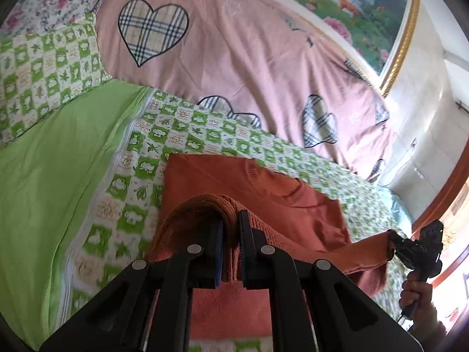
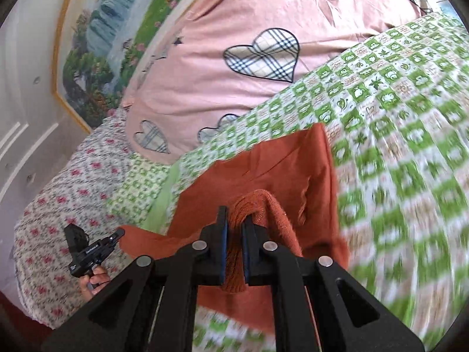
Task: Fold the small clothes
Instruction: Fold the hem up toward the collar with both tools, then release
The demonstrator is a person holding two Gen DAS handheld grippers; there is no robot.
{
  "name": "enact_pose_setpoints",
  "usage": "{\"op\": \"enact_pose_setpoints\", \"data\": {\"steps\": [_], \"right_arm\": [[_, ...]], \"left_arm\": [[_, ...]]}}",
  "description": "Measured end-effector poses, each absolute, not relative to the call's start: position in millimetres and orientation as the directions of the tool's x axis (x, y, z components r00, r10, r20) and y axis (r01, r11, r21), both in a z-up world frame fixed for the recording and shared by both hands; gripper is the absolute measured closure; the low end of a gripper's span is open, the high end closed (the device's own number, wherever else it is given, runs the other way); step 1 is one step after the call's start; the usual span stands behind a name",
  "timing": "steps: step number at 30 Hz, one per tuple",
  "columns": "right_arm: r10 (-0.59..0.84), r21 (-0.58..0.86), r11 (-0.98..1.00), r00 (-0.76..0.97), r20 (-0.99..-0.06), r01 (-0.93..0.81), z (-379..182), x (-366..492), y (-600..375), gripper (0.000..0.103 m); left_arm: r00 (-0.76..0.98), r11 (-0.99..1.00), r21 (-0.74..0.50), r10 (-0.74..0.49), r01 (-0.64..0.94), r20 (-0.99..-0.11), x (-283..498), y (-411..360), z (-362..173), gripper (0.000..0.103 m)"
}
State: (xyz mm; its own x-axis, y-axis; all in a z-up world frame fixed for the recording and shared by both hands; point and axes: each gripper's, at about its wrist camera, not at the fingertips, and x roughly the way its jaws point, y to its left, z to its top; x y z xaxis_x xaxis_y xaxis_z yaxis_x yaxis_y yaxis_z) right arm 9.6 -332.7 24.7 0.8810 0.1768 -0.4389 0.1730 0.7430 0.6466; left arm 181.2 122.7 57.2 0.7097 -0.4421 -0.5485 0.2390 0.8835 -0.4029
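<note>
We see the bed (image 1: 222, 135) with its green checked sheet, and on its near part lies the rust sweater (image 1: 263, 193). Our left claw (image 1: 231, 234) and right claw (image 2: 234, 231) each pinch its lifted ribbed hem, one at each corner

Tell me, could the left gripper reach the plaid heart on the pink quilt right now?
Probably not: the left gripper is clamped on the rust-orange knitted sweater, and the plaid heart lies well beyond on the pink quilt.

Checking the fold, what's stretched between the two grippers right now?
The rust sweater: its lifted hem spans from the left gripper to the right gripper, seen in both wrist views.
</note>
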Motion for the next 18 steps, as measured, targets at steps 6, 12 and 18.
{"op": "enact_pose_setpoints", "data": {"steps": [6,12,18], "right_arm": [[0.174,0.651,0.731,0.866,-0.468,0.206,6.6,52.6,-362.0,0.094],[0.156,0.645,0.708,0.827,-0.54,0.287,-19.7,89.5,-383.6,0.094],[0.105,0.54,0.75,0.738,-0.666,0.381,-41.2,117.2,-387.2,0.094]], "left_arm": [[0.686,0.889,-0.399,-0.435,0.225,-0.583,236.1,112.6,38.0,0.096],[0.654,0.903,-0.382,-0.41,0.195,-0.636,281.6,106.0,7.4,0.095],[0.608,0.91,-0.396,-0.386,0.125,-0.694,310.6,105.8,-26.0,0.093]]}}
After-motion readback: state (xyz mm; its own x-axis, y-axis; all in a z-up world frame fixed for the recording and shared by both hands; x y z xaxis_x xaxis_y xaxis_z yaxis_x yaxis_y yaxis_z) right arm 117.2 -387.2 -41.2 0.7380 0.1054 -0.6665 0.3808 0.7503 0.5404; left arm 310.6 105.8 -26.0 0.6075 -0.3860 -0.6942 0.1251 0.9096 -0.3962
